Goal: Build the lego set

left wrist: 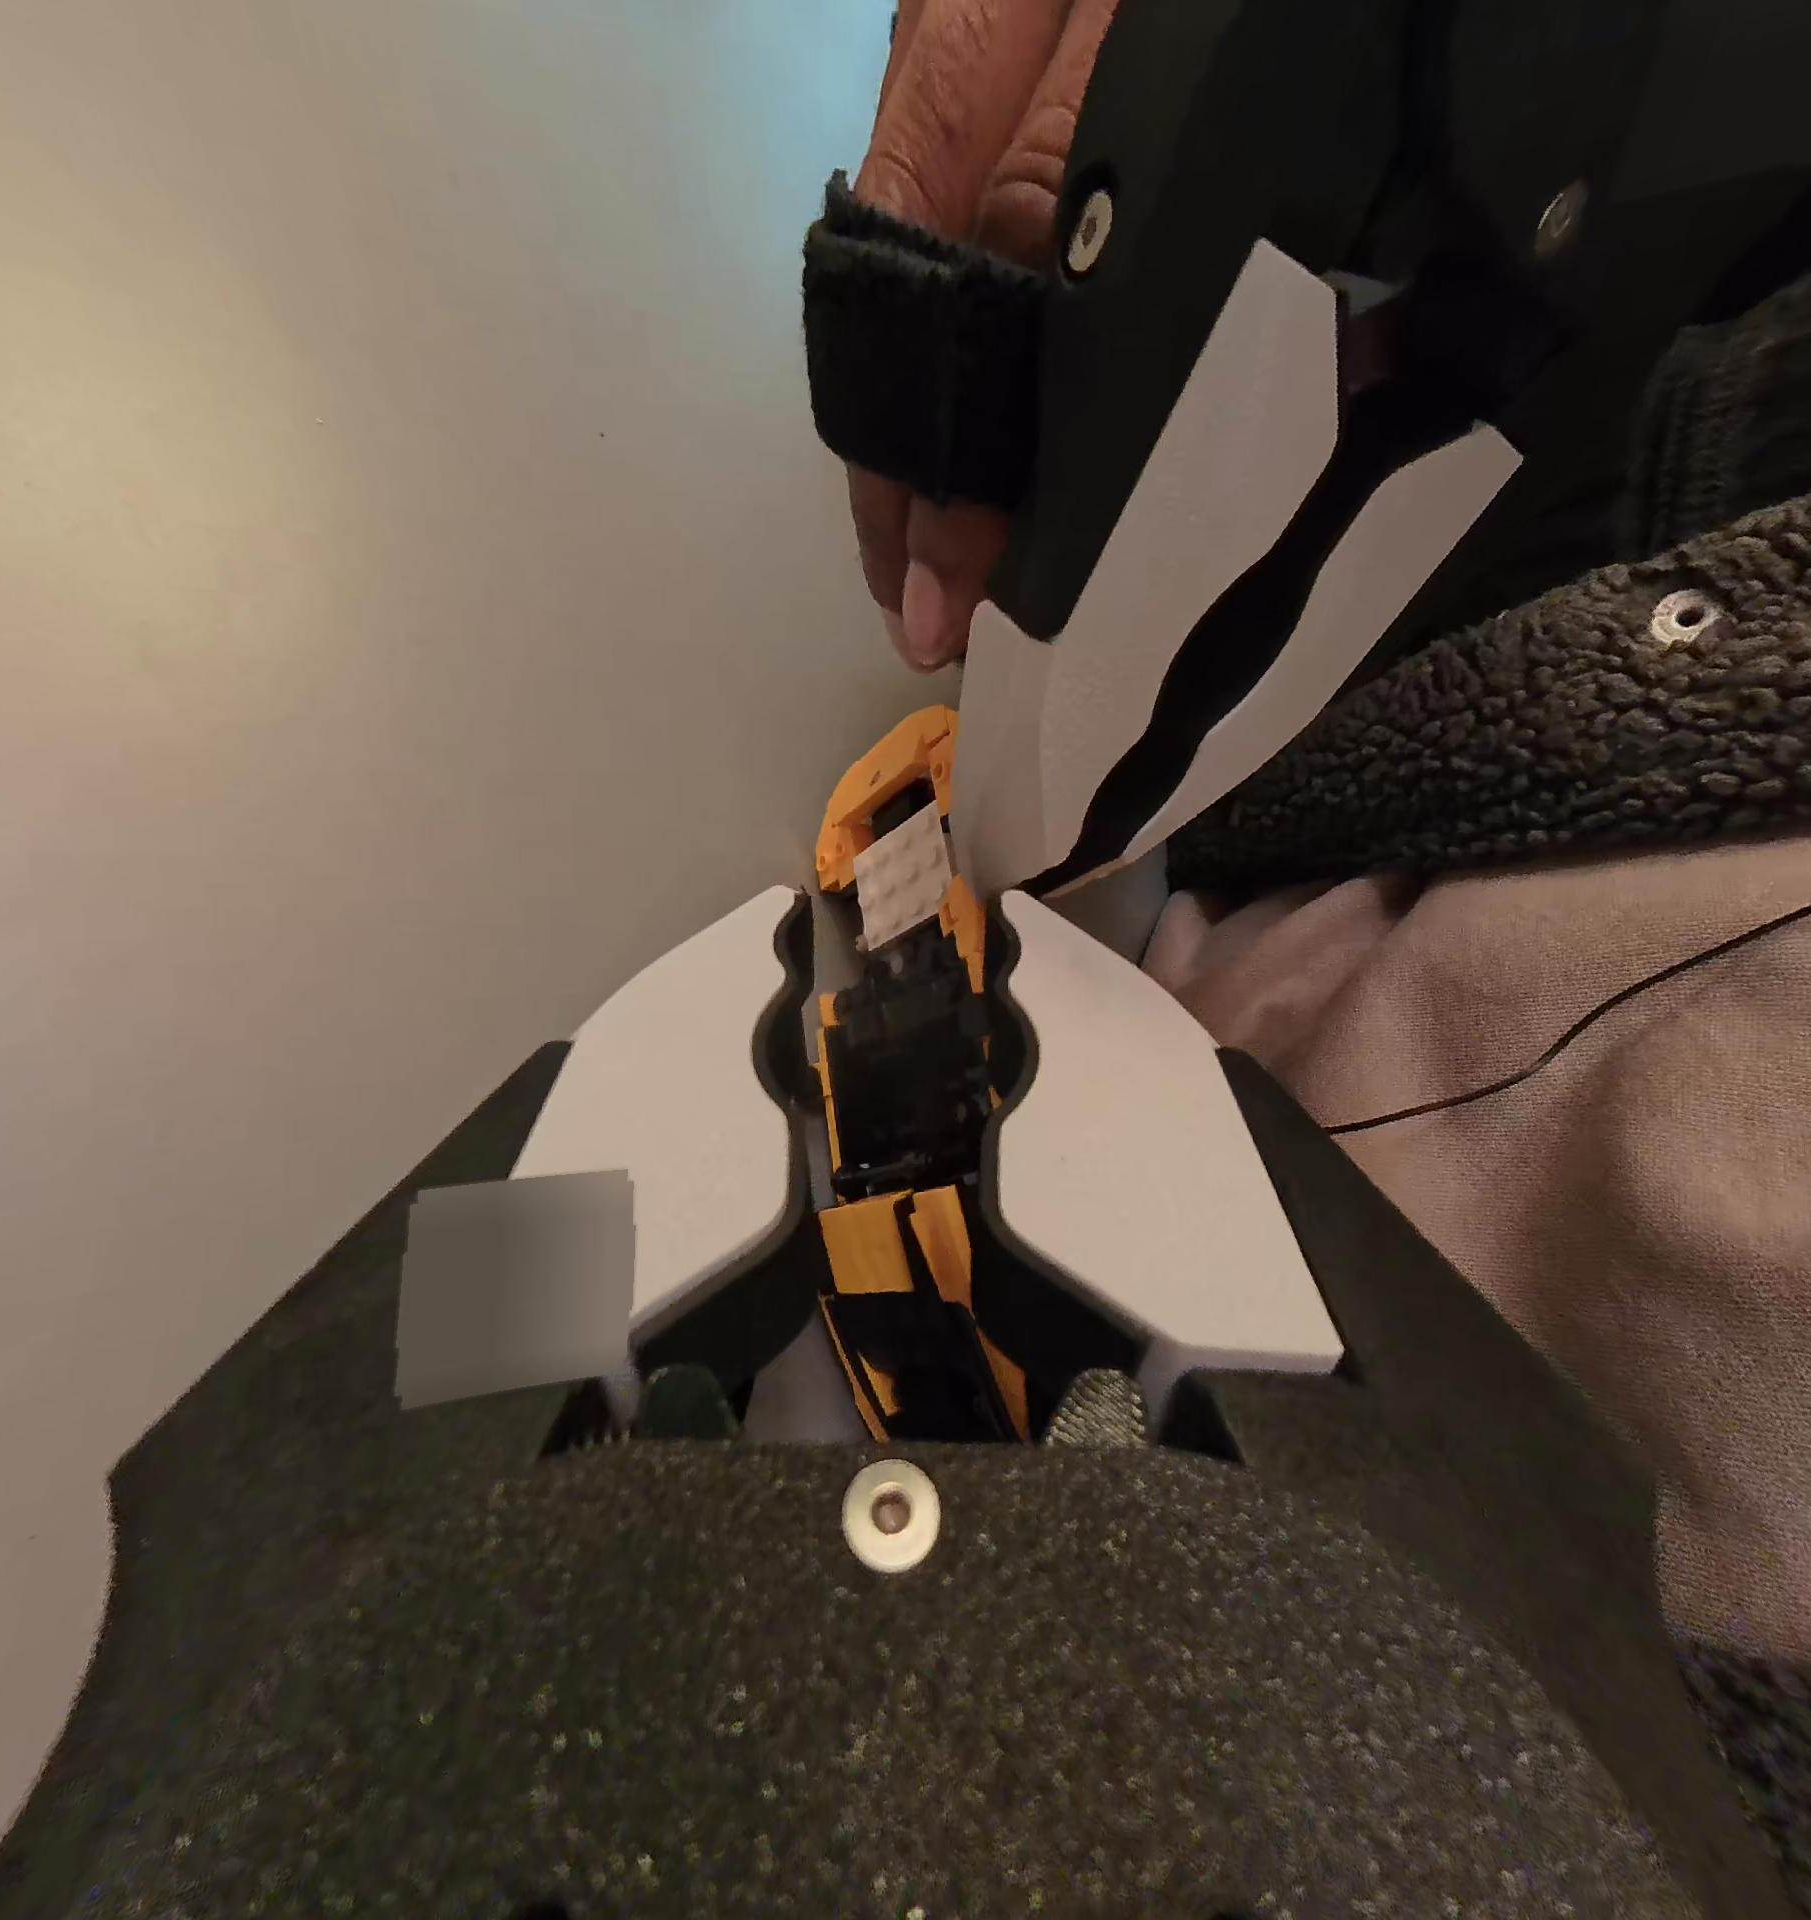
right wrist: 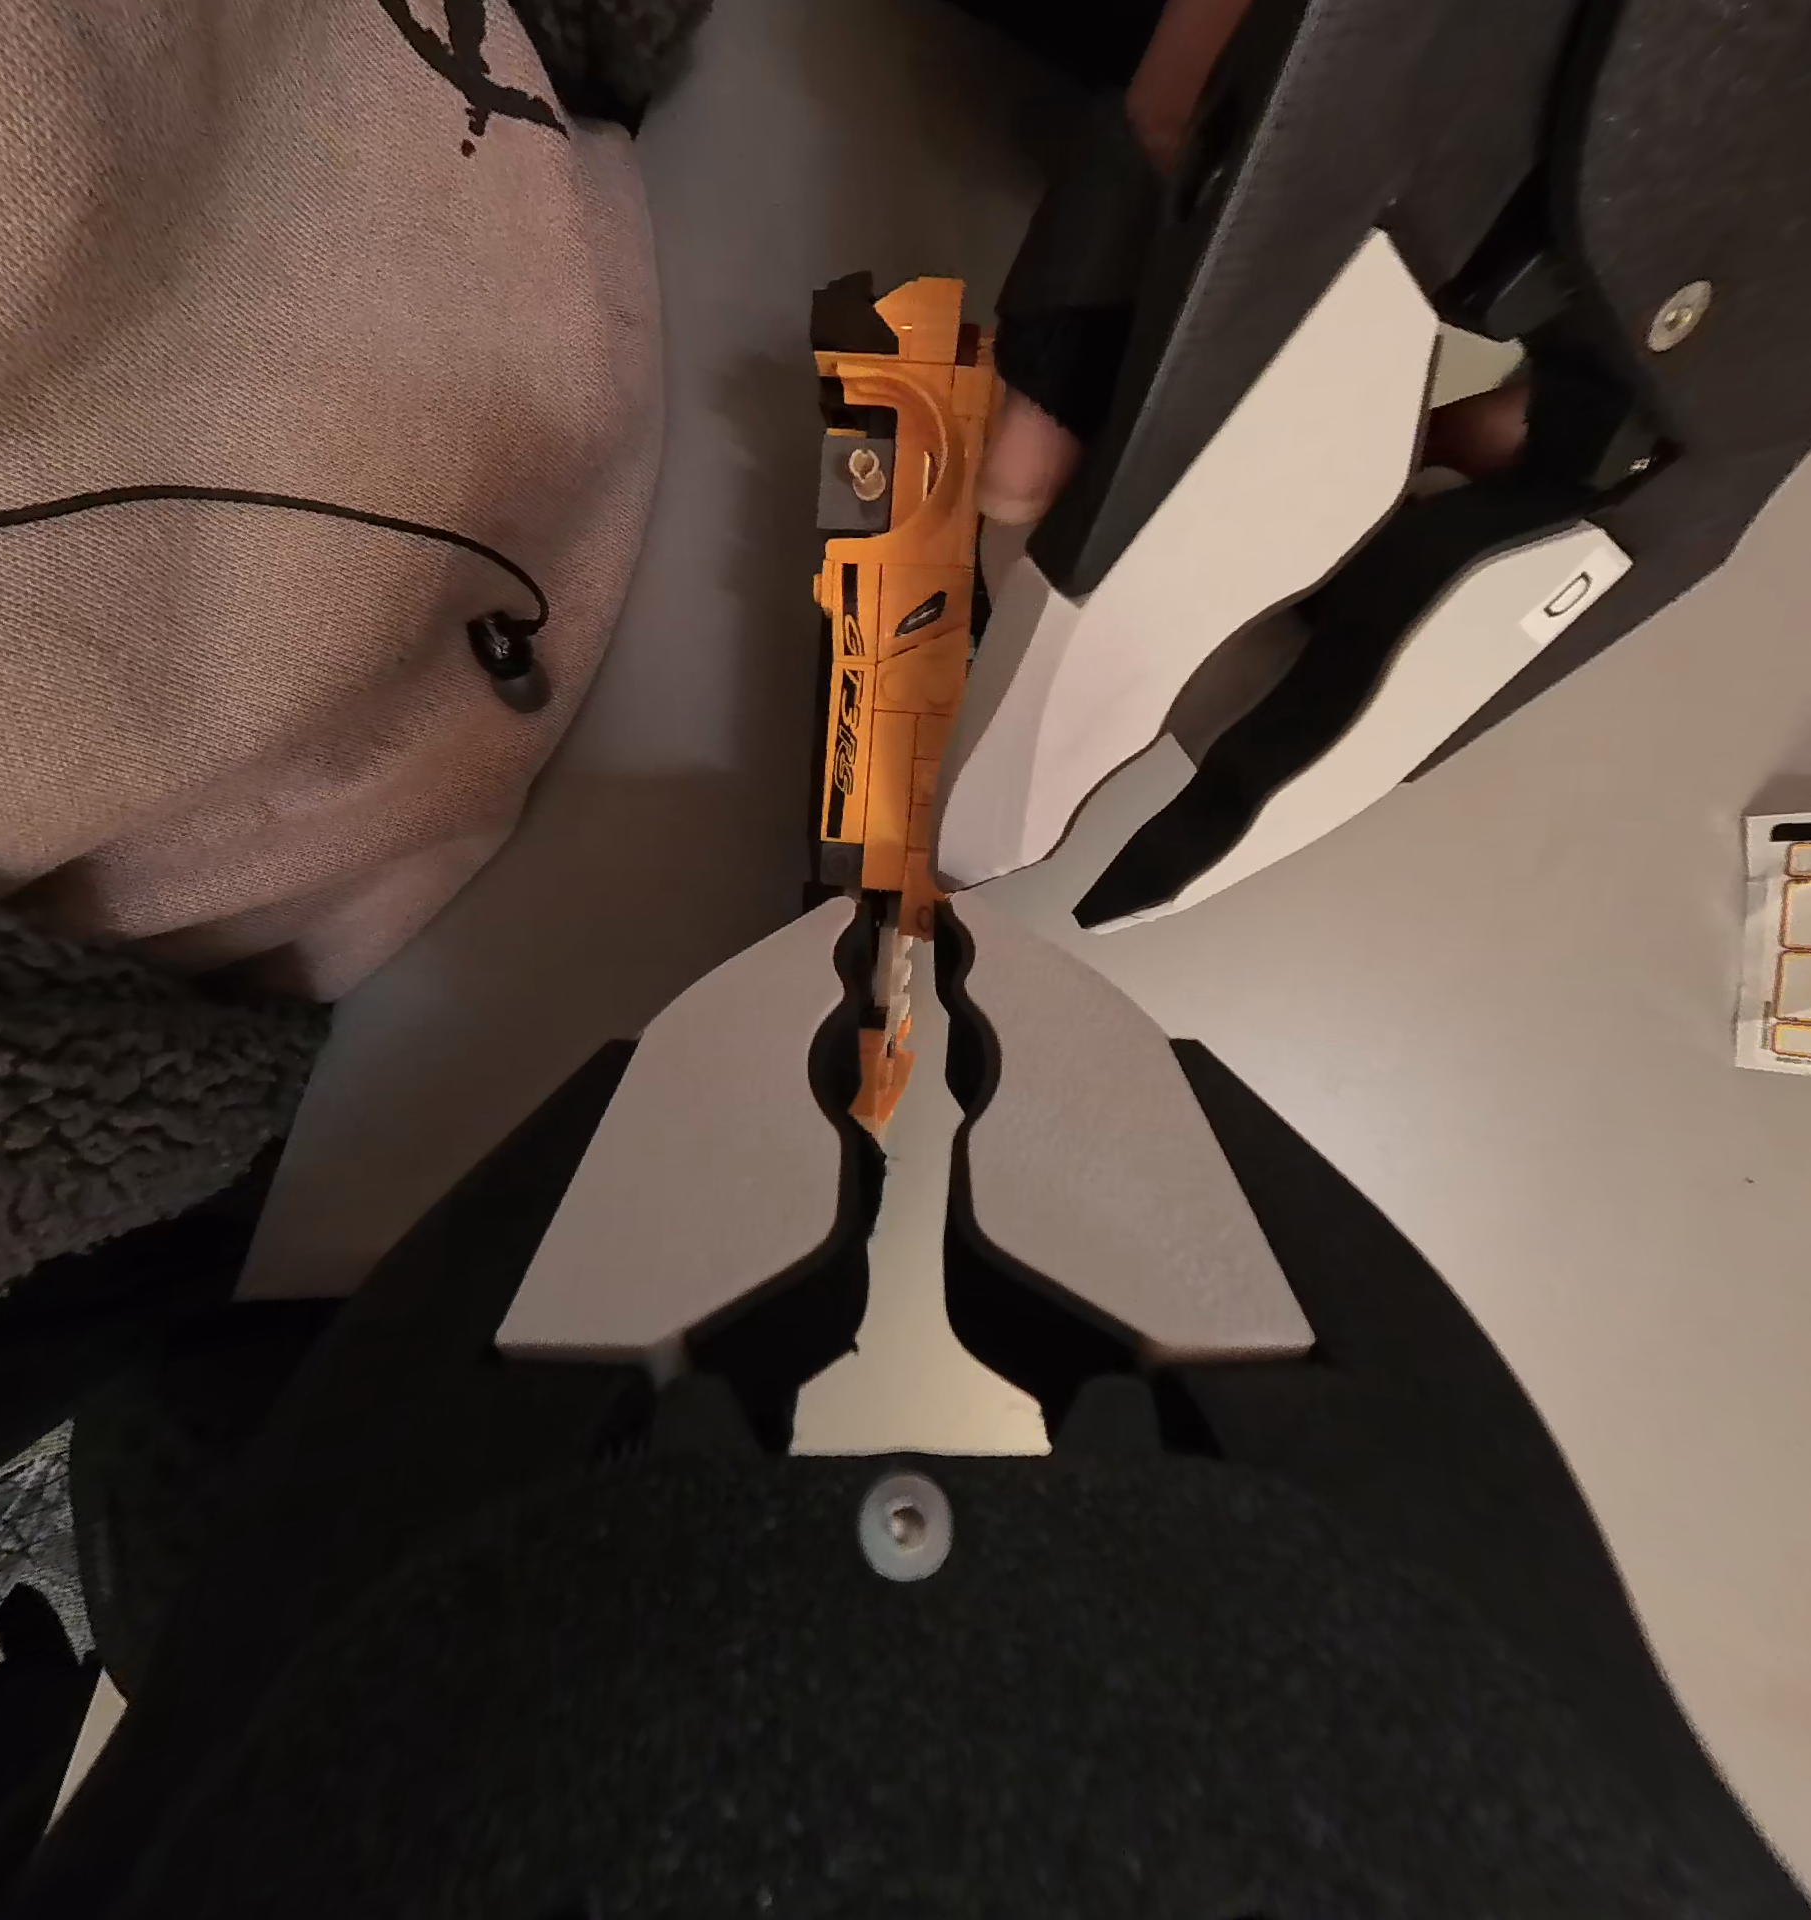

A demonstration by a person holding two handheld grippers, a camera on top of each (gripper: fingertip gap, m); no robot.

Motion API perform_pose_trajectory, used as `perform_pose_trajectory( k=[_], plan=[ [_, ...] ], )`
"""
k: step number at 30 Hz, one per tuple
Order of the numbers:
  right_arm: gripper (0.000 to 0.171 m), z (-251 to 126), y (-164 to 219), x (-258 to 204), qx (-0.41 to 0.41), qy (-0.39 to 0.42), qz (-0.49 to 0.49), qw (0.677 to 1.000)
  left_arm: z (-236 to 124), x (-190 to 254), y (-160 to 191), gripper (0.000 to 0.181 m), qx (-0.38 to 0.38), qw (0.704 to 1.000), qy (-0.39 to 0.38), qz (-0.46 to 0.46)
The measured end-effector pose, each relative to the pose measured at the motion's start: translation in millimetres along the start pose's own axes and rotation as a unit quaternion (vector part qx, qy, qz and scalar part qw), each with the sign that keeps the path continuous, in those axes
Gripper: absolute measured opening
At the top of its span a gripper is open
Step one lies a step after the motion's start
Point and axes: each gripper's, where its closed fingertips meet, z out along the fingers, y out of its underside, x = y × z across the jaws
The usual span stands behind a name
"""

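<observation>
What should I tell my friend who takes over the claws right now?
Left claw: the Lego car shows in its gap, grip unclear. A fingertip touches the car's side.
Right claw: nearly closed at the car's near end, grip unclear.
Sticker sheet lies on the table.
Done: orange and black body, side stripe.
Left: the wheel arch has a bare pin and no wheel.

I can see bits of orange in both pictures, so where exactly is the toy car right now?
The orange car is held off the table, clamped between the left claw, while the right claw pinches its other end.
</observation>
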Motion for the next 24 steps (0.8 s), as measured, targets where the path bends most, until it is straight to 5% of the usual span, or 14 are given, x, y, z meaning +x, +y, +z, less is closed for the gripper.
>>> perform_pose_trajectory(
  k=[24],
  plan=[
    [0.013,0.9,-0.4,0.4,0.004,0.014,0.053,0.999,-3.1,0.8,-1.4,0.031,-0.001,0.999,-0.018,0.030]
  ],
)
